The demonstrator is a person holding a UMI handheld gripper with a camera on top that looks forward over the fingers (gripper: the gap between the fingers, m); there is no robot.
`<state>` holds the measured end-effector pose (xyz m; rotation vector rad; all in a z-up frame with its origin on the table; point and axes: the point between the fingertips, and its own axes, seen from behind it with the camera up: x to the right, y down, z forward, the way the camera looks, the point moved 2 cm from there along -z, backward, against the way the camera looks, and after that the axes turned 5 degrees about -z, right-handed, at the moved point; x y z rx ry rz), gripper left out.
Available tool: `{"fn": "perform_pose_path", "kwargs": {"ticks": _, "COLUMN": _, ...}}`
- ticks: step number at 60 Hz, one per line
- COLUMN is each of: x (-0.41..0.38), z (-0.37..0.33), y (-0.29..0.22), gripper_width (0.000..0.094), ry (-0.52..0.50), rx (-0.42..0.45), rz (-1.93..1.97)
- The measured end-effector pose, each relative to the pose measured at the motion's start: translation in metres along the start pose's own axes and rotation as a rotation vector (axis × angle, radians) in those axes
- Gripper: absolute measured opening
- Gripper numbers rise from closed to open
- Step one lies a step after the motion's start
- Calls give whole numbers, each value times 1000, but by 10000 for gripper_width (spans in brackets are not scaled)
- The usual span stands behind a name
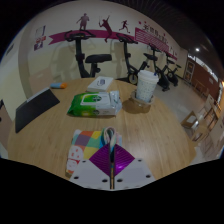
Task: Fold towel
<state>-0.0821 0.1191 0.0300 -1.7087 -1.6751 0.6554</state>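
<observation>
Multicoloured towel (90, 146) pinched by the clenched tool (111, 152); no writing legible.

wet-wipes pack (97, 101), white bucket (146, 86), exercise bikes (140, 62), wooden table (150, 135)

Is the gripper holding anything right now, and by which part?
Yes: the fingers are shut on the colourful towel, pinching its near edge by the right-hand corner; the rest lies on the wooden table.

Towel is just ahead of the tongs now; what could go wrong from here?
1. The tongs look nearly closed over the towel, so they may pinch several layers or drag it.
2. The wipes pack and the white bucket stand beyond the towel; a long sweep could bump them.
</observation>
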Motion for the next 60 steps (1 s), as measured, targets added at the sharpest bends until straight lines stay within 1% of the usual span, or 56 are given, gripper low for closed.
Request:
{"fn": "perform_pose_path", "kwargs": {"ticks": 2, "x": 1, "z": 0, "y": 0, "gripper_width": 60, "ry": -2, "rx": 7, "rz": -5}}
{"fn": "perform_pose_path", "kwargs": {"ticks": 5, "x": 3, "z": -5, "y": -1, "gripper_width": 331, "ry": -7, "rx": 8, "rz": -12}}
{"fn": "perform_pose_path", "kwargs": {"ticks": 11, "x": 16, "z": -30, "y": -5, "gripper_width": 873, "ry": 28, "rx": 6, "rz": 7}}
{"fn": "perform_pose_path", "kwargs": {"ticks": 12, "x": 19, "z": -37, "y": -7, "gripper_width": 867, "ry": 35, "rx": 8, "rz": 11}}
{"fn": "perform_pose_path", "kwargs": {"ticks": 13, "x": 21, "z": -45, "y": -8, "gripper_width": 824, "ry": 42, "rx": 12, "rz": 16}}
{"fn": "perform_pose_path", "kwargs": {"ticks": 17, "x": 29, "z": -88, "y": -13, "gripper_width": 862, "ry": 55, "rx": 28, "rz": 44}}
{"fn": "perform_pose_path", "kwargs": {"ticks": 23, "x": 25, "z": -162, "y": -10, "gripper_width": 856, "ry": 52, "rx": 19, "rz": 79}}
{"fn": "perform_pose_path", "kwargs": {"ticks": 30, "x": 11, "z": -243, "y": 11, "gripper_width": 848, "ry": 58, "rx": -12, "rz": 107}}
{"fn": "perform_pose_path", "kwargs": {"ticks": 35, "x": 2, "z": -282, "y": 30, "gripper_width": 853, "ry": 74, "rx": -35, "rz": 107}}
{"fn": "perform_pose_path", "kwargs": {"ticks": 40, "x": -9, "z": -300, "y": 40, "gripper_width": 855, "ry": 75, "rx": -47, "rz": 112}}
{"fn": "perform_pose_path", "kwargs": {"ticks": 48, "x": -18, "z": -314, "y": 40, "gripper_width": 855, "ry": 74, "rx": -20, "rz": 87}}
{"fn": "perform_pose_path", "kwargs": {"ticks": 56, "x": -14, "z": -316, "y": 27, "gripper_width": 856, "ry": 112, "rx": 23, "rz": 49}}
{"fn": "perform_pose_path", "kwargs": {"ticks": 60, "x": -18, "z": -317, "y": 27, "gripper_width": 855, "ry": 90, "rx": 30, "rz": 54}}
